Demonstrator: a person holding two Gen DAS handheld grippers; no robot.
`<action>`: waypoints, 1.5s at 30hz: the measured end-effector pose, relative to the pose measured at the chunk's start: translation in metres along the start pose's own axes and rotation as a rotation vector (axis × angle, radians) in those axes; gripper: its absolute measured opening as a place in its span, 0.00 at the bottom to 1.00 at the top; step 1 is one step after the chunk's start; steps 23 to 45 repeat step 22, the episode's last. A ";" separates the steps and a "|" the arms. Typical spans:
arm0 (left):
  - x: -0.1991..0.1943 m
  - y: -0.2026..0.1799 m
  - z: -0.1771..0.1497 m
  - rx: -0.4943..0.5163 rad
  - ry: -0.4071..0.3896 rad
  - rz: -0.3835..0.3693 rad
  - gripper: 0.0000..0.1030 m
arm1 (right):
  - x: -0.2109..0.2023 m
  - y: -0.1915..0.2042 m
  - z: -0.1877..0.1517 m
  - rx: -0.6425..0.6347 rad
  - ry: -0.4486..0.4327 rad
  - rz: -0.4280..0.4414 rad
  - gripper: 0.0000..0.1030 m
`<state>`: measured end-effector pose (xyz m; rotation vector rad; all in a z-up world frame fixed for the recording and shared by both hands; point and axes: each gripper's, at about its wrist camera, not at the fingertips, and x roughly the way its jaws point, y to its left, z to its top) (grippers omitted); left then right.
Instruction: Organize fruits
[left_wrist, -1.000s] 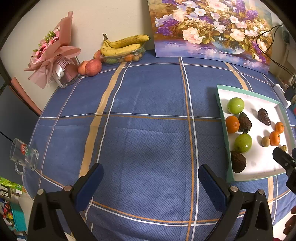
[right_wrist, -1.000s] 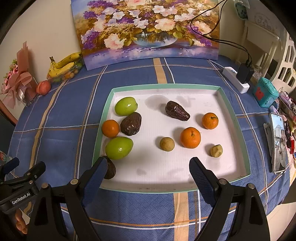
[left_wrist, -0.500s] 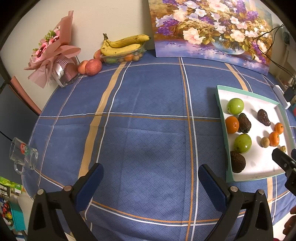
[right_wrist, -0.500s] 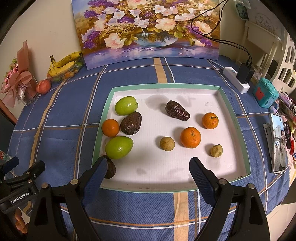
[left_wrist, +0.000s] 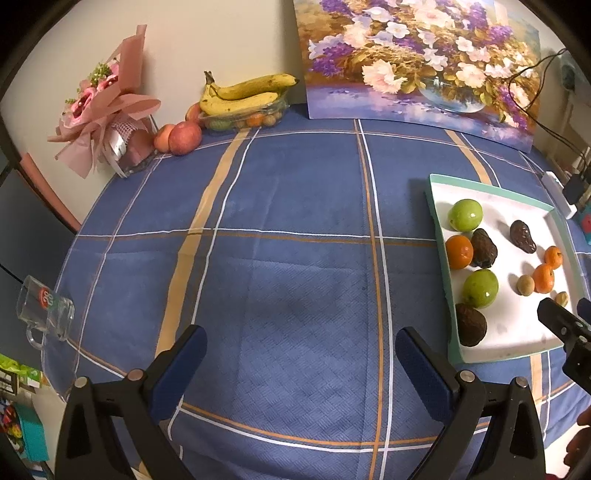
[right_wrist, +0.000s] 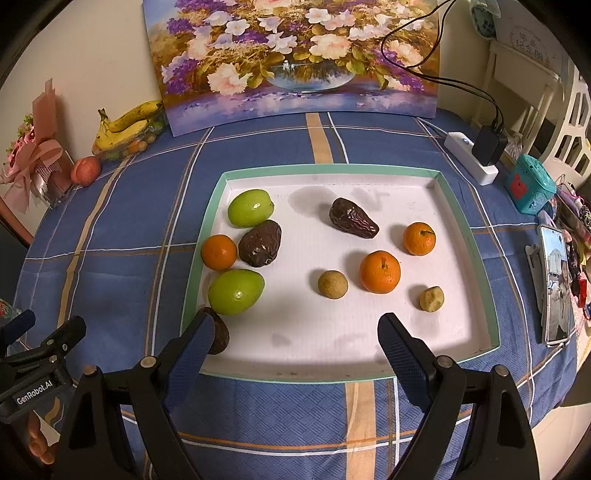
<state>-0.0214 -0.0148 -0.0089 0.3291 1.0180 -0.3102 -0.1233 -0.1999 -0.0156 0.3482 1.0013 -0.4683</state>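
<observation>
A white tray with a green rim (right_wrist: 332, 168) (left_wrist: 439, 236) holds several fruits: two green fruits (right_wrist: 250, 208) (right_wrist: 236, 291), three oranges (right_wrist: 380, 271) (right_wrist: 419, 238) (right_wrist: 218, 252), dark wrinkled fruits (right_wrist: 260, 243) (right_wrist: 352, 222) (right_wrist: 218, 332) and two small tan ones (right_wrist: 332, 283) (right_wrist: 431, 299). My right gripper (right_wrist: 295, 345) is open and empty over the tray's near edge. My left gripper (left_wrist: 301, 360) is open and empty over bare blue cloth, left of the tray.
Bananas (left_wrist: 243, 92) on a box of small fruits and two apples (left_wrist: 184, 137) sit at the back by a pink bouquet (left_wrist: 103, 107). A flower painting (right_wrist: 295, 55) leans on the wall. A glass mug (left_wrist: 44, 310) lies left. A power strip (right_wrist: 471, 158), teal box (right_wrist: 528, 188) and phone (right_wrist: 554, 288) are right.
</observation>
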 end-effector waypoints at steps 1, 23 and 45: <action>-0.001 0.000 0.000 0.001 -0.001 0.002 1.00 | 0.000 0.000 0.000 0.000 0.000 0.000 0.88; 0.002 0.003 -0.001 -0.014 0.014 0.022 1.00 | 0.002 -0.001 0.000 -0.002 0.008 -0.005 0.88; 0.002 0.003 -0.001 -0.014 0.014 0.022 1.00 | 0.002 -0.001 0.000 -0.002 0.008 -0.005 0.88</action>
